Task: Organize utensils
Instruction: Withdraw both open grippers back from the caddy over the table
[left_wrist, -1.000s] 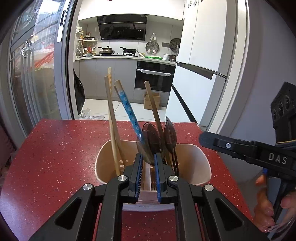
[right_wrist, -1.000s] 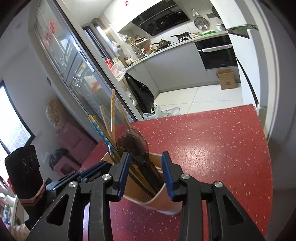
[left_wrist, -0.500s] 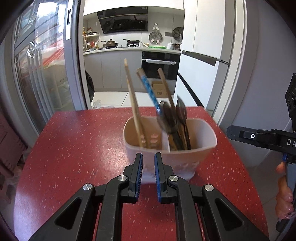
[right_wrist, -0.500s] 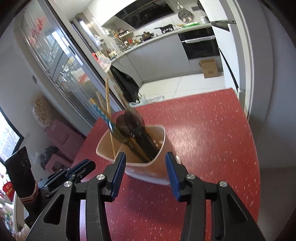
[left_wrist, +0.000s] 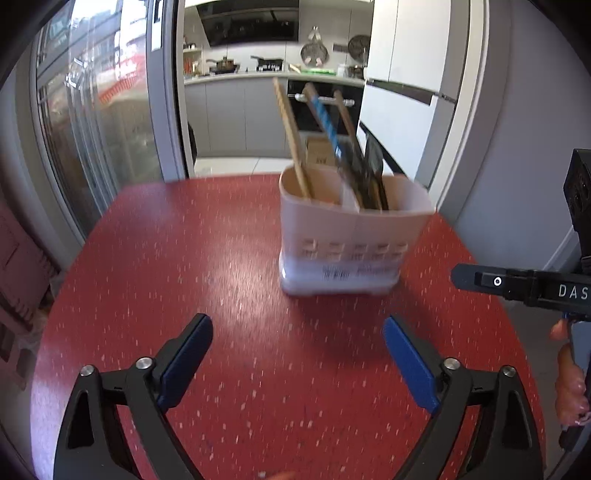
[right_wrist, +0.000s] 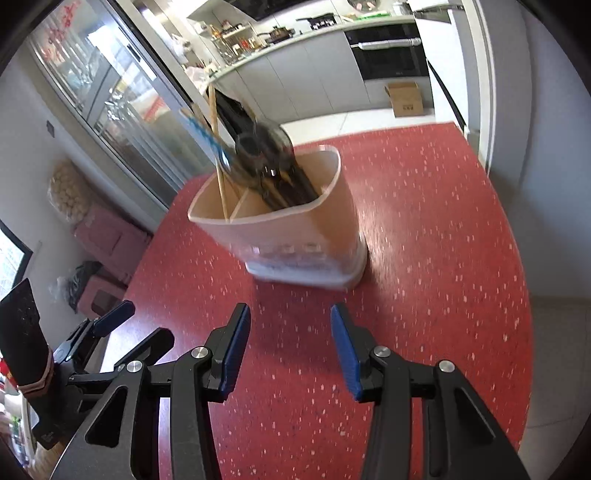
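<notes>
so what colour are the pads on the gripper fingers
Blue, on black fingers; clearest on the right gripper in the right wrist view.

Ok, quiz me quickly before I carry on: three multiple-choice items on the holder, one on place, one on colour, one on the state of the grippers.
1. Where do the dark spoons stand in the utensil holder?
A. in the same compartment as the wooden chopsticks
B. in the compartment beside the wooden chopsticks
C. on the table

2. What colour is the table?
A. white
B. speckled red
C. grey

3. How do the left gripper and right gripper stand?
A. both open, holding nothing
B. left shut on the holder
C. right shut on a spoon

Answers: 1 B, a divider separates the spoons from the chopsticks. 2 B, red with pale flecks in both views. 3 A, both sets of blue pads are spread apart, short of the holder.
</notes>
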